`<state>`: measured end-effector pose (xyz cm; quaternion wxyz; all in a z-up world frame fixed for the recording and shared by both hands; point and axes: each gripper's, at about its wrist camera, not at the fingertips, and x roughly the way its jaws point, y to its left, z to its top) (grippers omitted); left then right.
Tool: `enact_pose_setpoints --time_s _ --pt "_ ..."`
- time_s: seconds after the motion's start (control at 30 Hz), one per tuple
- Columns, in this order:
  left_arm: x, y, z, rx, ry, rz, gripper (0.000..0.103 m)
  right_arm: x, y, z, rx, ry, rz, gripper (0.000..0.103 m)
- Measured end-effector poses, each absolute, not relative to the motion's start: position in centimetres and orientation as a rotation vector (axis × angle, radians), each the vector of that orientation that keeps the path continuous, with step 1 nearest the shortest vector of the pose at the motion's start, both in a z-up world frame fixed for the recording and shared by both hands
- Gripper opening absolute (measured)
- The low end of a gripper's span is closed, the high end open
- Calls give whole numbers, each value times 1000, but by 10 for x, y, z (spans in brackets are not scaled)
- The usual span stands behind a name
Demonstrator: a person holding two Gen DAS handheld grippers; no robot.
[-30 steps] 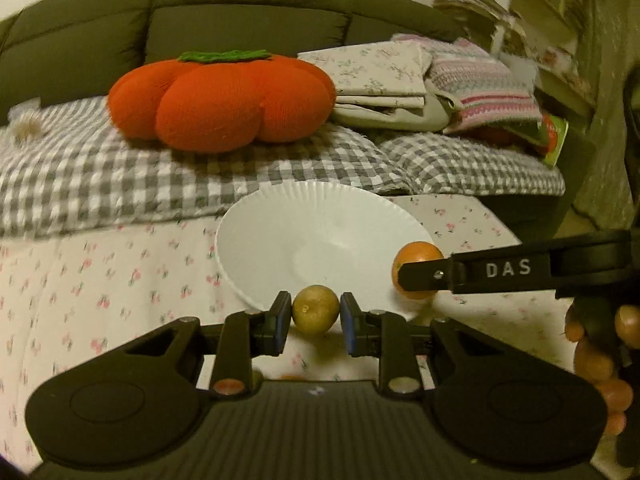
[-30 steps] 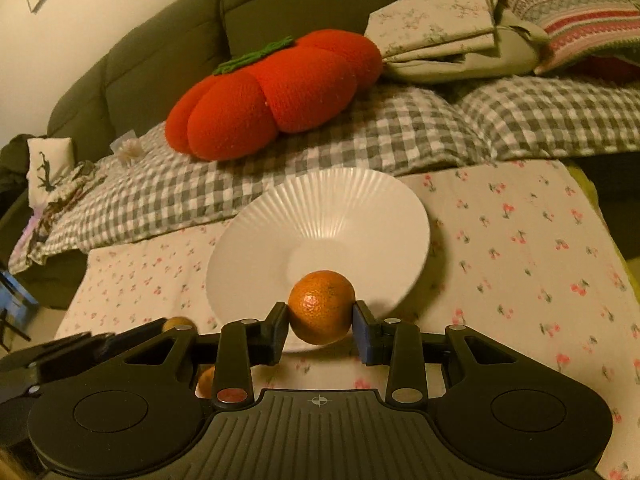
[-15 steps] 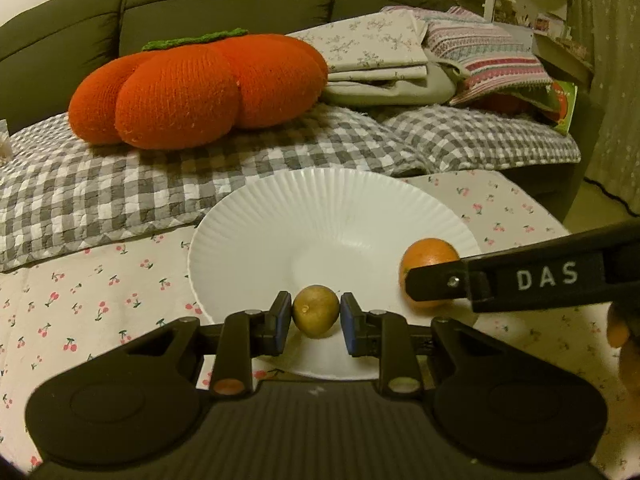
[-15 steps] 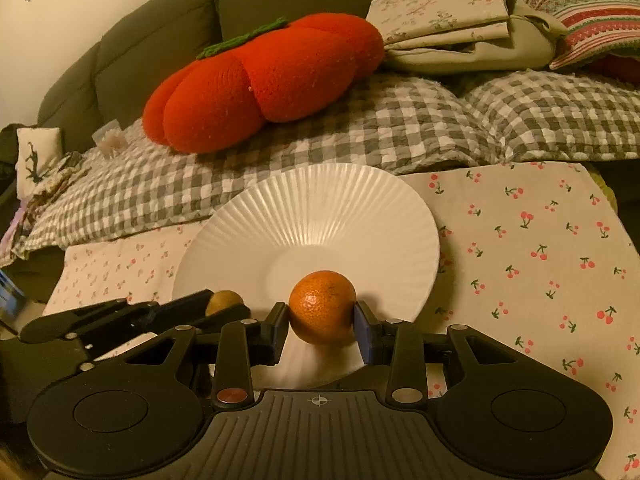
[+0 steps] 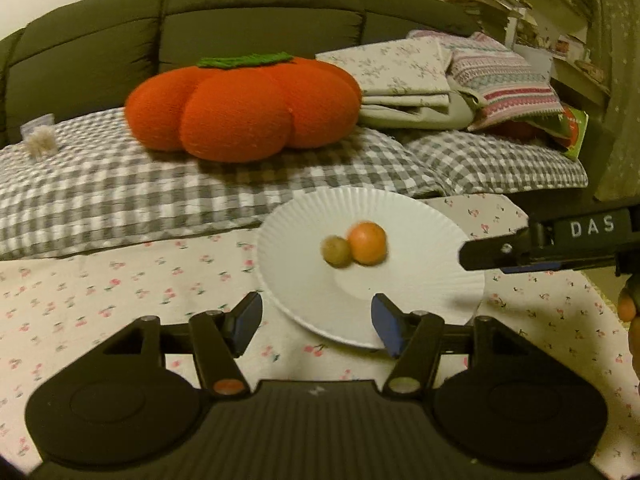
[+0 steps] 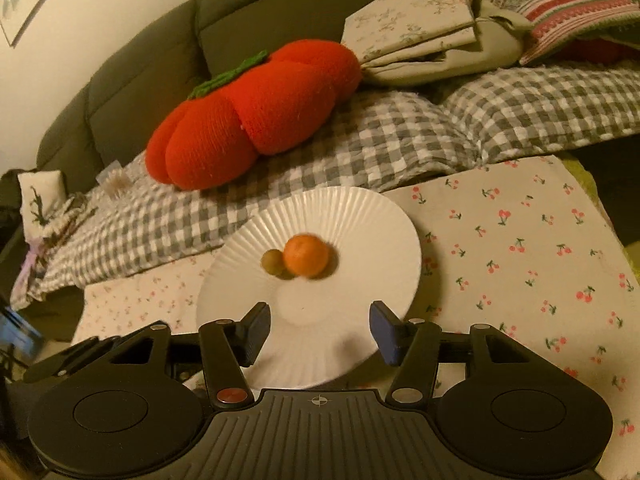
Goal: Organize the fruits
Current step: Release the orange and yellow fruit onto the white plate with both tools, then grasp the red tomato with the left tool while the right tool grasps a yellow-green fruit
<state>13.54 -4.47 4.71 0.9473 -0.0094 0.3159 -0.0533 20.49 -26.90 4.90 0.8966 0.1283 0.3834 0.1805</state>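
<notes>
An orange [image 5: 367, 243] and a small yellow-green fruit [image 5: 336, 251] lie side by side, touching, in the white ribbed plate [image 5: 420, 300] on the cherry-print cloth. Both fruits look slightly blurred. My left gripper [image 5: 316, 322] is open and empty at the plate's near rim. My right gripper [image 6: 319, 330] is open and empty over the plate's near part; in its view the orange [image 6: 306, 256] and the small fruit [image 6: 273, 260] lie just ahead on the plate [image 6: 360, 216]. The right gripper's finger [image 5: 520, 252] shows at the right of the left wrist view.
A big orange pumpkin cushion [image 5: 244, 108] sits on a grey checked blanket [image 5: 120, 184] behind the plate. Folded linens and a striped pillow [image 5: 460, 80] lie at the back right. A dark sofa back [image 5: 240, 28] stands behind. The cloth's right edge [image 6: 600, 208] drops off.
Both grippers have opened and let go of their fruits, which now lie together in the plate. Both grippers have drawn back towards the plate's near rim.
</notes>
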Motion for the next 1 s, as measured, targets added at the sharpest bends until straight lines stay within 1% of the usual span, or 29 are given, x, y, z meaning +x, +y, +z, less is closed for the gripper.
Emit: enact_pose_setpoints --time_s 0.1,0.17,0.2,0.5,0.7,0.9,1.0 --pt "124 -36 55 -46 661 -87 66 195 -269 56 265 796 382 55" --pt "115 -32 58 -62 678 -78 69 188 -270 60 269 802 379 59" --pt "112 -30 59 -68 691 -72 69 184 -270 62 274 807 378 60" --pt "73 -27 58 -99 778 -95 71 138 -270 66 256 894 390 61" --pt "50 -25 40 -95 852 -110 72 131 -260 63 236 938 413 61" --pt "47 -32 18 -91 916 -117 72 124 -255 61 222 956 429 61" --pt "48 -33 13 -98 929 -123 71 119 -249 58 191 966 434 64"
